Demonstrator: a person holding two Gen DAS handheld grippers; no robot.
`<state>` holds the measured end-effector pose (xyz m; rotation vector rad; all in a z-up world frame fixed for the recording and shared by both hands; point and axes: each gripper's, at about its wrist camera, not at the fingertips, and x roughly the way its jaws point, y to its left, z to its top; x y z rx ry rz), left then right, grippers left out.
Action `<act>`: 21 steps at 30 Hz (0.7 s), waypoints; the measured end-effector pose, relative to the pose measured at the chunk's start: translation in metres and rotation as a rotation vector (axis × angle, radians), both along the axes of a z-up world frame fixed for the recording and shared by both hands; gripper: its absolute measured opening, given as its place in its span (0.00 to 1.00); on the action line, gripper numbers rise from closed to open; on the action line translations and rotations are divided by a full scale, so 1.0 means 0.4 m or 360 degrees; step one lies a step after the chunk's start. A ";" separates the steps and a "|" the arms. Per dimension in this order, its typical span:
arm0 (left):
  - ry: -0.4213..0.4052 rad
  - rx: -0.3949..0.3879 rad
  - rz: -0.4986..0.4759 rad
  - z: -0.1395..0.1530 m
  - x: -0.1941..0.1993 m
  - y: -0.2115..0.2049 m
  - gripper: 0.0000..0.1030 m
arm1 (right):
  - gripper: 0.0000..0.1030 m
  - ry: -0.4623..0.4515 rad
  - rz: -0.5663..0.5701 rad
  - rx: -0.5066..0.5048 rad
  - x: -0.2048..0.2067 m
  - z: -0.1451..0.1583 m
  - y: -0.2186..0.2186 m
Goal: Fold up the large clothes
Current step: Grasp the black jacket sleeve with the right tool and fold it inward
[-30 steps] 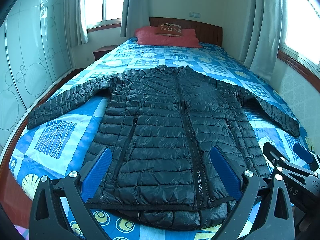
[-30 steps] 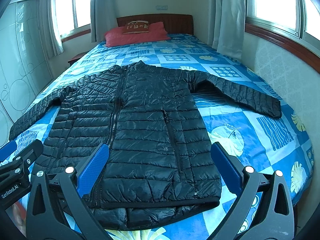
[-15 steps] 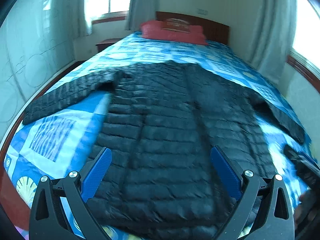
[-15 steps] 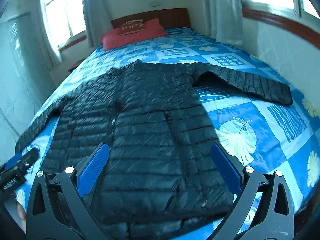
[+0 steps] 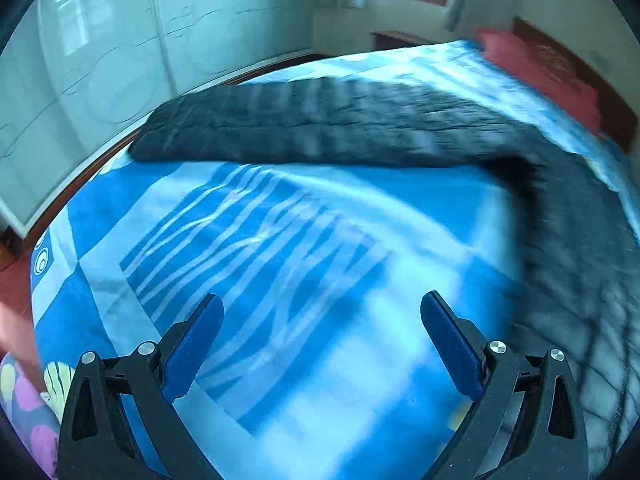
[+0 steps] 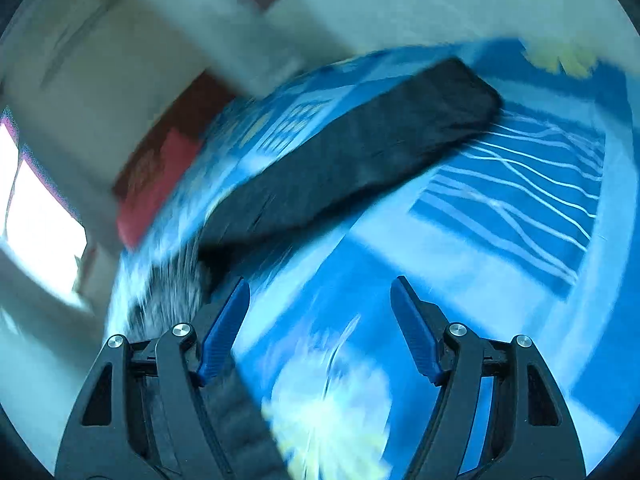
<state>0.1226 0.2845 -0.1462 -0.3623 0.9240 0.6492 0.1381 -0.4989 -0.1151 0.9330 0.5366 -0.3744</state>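
fingers (image 5: 450,344) spread, jacket sleeve (image 5: 320,128) pointing left

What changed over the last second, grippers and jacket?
Both grippers swung outward from the jacket's hem. The left gripper now faces the left sleeve across bare bedspread; the right gripper has rolled and faces the right sleeve. Neither took hold of anything; the right jaws look slightly narrower. The jacket lies spread flat as before, and both jaws remain open.
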 end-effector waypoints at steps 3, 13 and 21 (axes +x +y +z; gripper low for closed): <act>0.0028 -0.0033 0.0068 -0.035 0.006 0.044 0.95 | 0.71 -0.0044 -0.0144 0.0133 0.027 -0.055 -0.107; 0.0034 0.0043 0.0107 -0.060 0.037 0.063 0.96 | 0.71 -0.0249 -0.0258 0.0158 0.103 -0.108 -0.234; 0.0041 0.0073 0.0109 -0.063 0.031 0.055 0.96 | 0.26 -0.0176 -0.0443 0.0188 0.088 -0.135 -0.257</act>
